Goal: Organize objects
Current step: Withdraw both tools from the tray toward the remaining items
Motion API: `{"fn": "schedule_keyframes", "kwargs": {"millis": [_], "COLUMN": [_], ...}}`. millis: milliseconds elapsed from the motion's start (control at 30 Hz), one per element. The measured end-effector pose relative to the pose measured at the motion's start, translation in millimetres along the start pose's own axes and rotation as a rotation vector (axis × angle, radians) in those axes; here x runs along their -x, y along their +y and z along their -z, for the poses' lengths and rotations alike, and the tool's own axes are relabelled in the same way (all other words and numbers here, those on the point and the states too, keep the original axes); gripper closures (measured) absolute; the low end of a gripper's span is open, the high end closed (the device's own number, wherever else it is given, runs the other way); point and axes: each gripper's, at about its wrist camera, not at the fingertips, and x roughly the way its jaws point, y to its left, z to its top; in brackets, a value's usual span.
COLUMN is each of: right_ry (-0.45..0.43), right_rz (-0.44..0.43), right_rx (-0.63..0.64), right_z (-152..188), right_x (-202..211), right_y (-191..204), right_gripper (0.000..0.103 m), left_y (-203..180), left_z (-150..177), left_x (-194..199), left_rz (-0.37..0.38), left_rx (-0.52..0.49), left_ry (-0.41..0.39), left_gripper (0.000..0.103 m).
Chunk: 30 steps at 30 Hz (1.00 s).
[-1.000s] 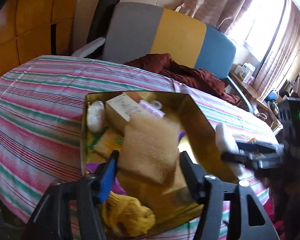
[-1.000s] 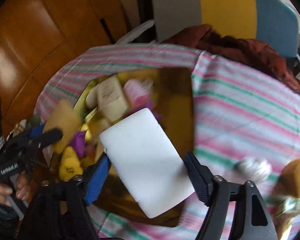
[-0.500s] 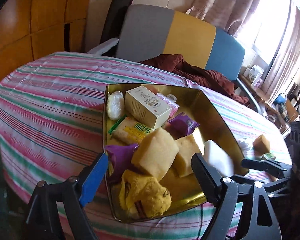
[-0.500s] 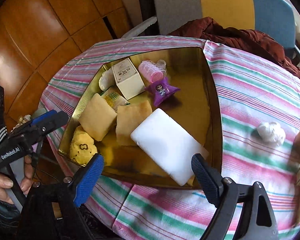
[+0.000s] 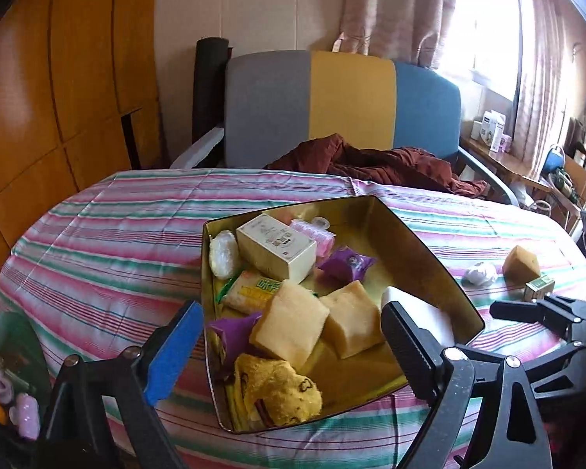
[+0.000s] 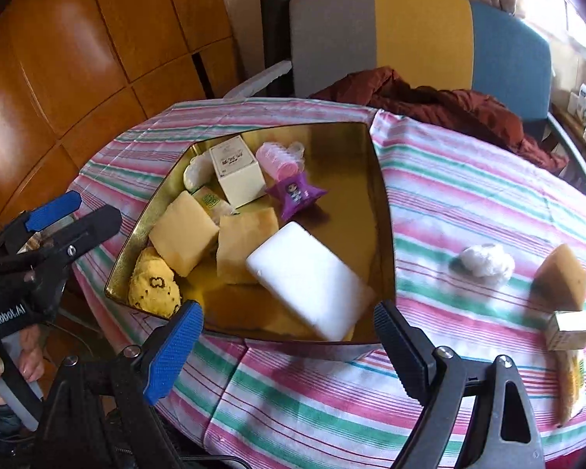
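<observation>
Both grippers hang over the near edge of the striped tablecloth (image 6: 468,195), each with its jaws spread wide and nothing between them. The left gripper (image 5: 289,351) has just been opening its jaws further, and the right gripper (image 6: 289,348) opened its own a moment before that; neither touches anything.

Just ahead of both sits the gold tin tray (image 6: 383,211), which holds most of the task's things. Straight in front of the right gripper, the white foam block (image 6: 308,281) lies tilted in the tray's near corner. Beyond it, to the left, are two tan sponges (image 6: 183,234) lying side by side, and at the tray's left corner a yellow plush toy (image 6: 152,289). Farther off lie a purple snack packet (image 6: 293,193), a cream box (image 6: 238,176), a pink hair roller (image 6: 279,158) and a green-and-yellow packet (image 5: 254,289).

Off to the right of the right gripper, outside the tray, a white crumpled ball (image 6: 486,260), a sponge wedge (image 6: 562,273) and a small carton (image 6: 570,332) lie on the cloth.

Behind the table stands a grey, yellow and blue chair (image 5: 347,105) with a dark red garment (image 5: 371,160) on its seat.
</observation>
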Motion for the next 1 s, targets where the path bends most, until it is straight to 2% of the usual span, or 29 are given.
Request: {"fn": "schedule_keyframes", "kwargs": {"millis": [500, 800, 1000], "right_ry": [-0.056, -0.095, -0.117], "right_rz": [0.092, 0.182, 0.275], "right_rx": [-0.051, -0.117, -0.173], "right_z": [-2, -4, -1], "right_x": [21, 43, 61], "right_y": [-37, -84, -125], "right_gripper": [0.012, 0.012, 0.012], "left_y": [-42, -65, -81], "left_z": [3, 2, 1], "left_x": [-2, -4, -6], "left_rz": [0.019, 0.041, 0.061], "left_rx": [-0.119, -0.181, -0.226], "left_ry": [0.019, 0.022, 0.022], "left_gripper": [0.010, 0.010, 0.010]}}
